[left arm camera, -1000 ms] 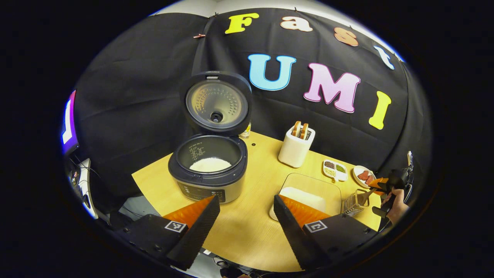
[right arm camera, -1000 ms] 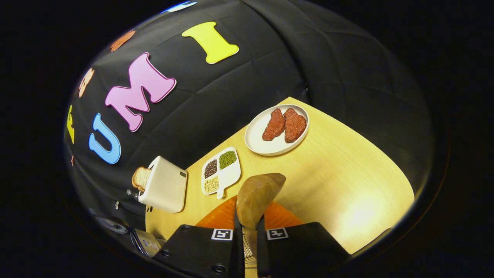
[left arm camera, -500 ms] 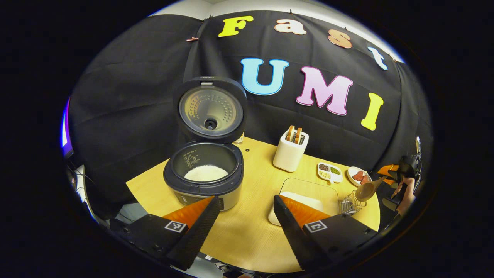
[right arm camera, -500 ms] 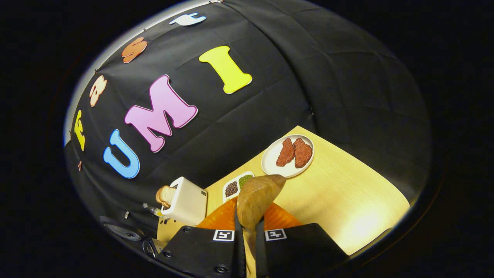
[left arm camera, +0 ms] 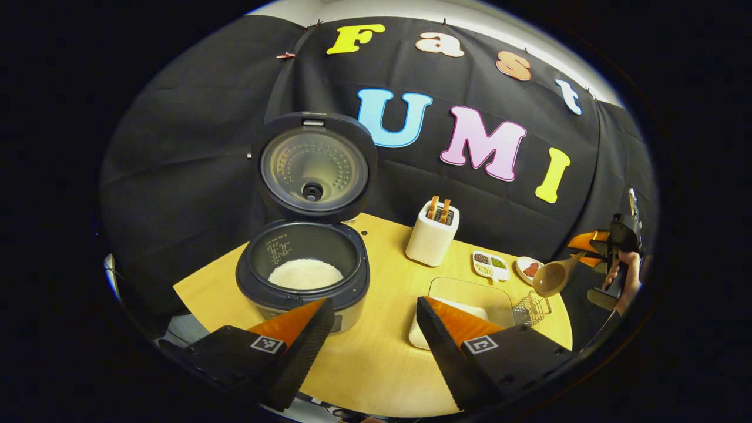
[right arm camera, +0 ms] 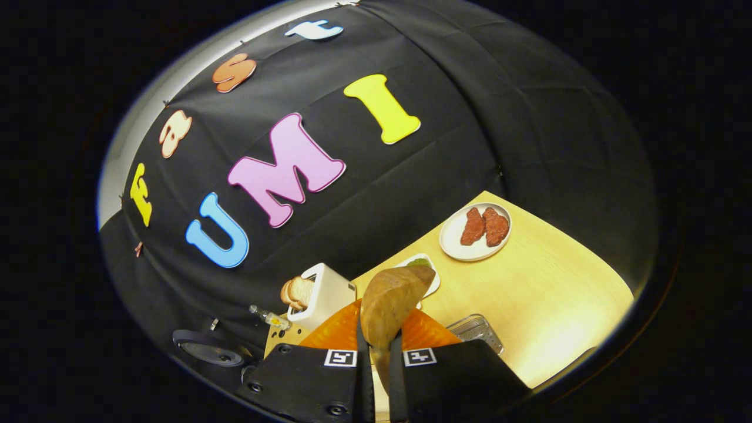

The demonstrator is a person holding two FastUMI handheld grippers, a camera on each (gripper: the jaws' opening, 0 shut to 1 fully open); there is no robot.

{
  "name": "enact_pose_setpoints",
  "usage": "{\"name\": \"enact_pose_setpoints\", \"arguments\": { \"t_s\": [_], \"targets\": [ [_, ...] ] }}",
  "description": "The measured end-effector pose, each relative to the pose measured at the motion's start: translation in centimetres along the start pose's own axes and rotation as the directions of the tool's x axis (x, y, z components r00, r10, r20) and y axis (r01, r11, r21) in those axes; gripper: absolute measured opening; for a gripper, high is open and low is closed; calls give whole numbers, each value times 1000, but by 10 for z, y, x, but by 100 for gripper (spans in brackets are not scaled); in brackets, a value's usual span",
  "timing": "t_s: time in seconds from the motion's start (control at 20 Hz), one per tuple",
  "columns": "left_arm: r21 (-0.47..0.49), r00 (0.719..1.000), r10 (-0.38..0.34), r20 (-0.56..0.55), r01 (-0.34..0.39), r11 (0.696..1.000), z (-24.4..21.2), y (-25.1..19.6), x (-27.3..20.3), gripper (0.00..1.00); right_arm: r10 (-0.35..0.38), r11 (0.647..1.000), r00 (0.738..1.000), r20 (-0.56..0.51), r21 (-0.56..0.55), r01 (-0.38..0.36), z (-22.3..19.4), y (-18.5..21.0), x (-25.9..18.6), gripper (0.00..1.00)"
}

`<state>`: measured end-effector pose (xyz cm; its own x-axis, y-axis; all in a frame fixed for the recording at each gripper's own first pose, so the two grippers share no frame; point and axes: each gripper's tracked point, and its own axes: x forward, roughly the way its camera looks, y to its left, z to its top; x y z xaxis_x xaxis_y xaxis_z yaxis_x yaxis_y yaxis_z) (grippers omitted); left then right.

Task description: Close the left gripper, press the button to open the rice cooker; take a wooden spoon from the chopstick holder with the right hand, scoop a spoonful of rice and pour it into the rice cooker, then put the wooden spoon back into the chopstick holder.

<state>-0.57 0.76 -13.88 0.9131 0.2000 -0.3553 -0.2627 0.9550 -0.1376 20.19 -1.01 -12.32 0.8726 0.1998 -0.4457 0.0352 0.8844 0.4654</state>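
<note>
Inside, the open rice cooker [left arm camera: 302,276] holds white rice; the left gripper [left arm camera: 370,329] hangs released, while the right gripper [right arm camera: 376,352] clamps the wooden spoon [right arm camera: 390,308] aloft.

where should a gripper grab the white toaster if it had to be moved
Grip the white boxy toaster across its flat side walls, midway up, coming from the front. It stands upright, and bread slices stick out of its top slots, so a grasp from above looks blocked.
</note>
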Motion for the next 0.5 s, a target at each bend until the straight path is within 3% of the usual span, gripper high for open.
{"name": "enact_pose_setpoints", "arguments": {
  "t_s": [0.25, 0.5],
  "targets": [
    [-12, 999, -50, -6, 50, 999, -7, 18, 1, 95, 35, 995, 998, -47, -92, -39, -49, 39, 0, 14],
    [-48, 992, -124, -9, 124, 991, -23, 30, 5, 95, -21, 974, 996, -91, -228, 0, -111, 36, 14, 14]
  ]
}}
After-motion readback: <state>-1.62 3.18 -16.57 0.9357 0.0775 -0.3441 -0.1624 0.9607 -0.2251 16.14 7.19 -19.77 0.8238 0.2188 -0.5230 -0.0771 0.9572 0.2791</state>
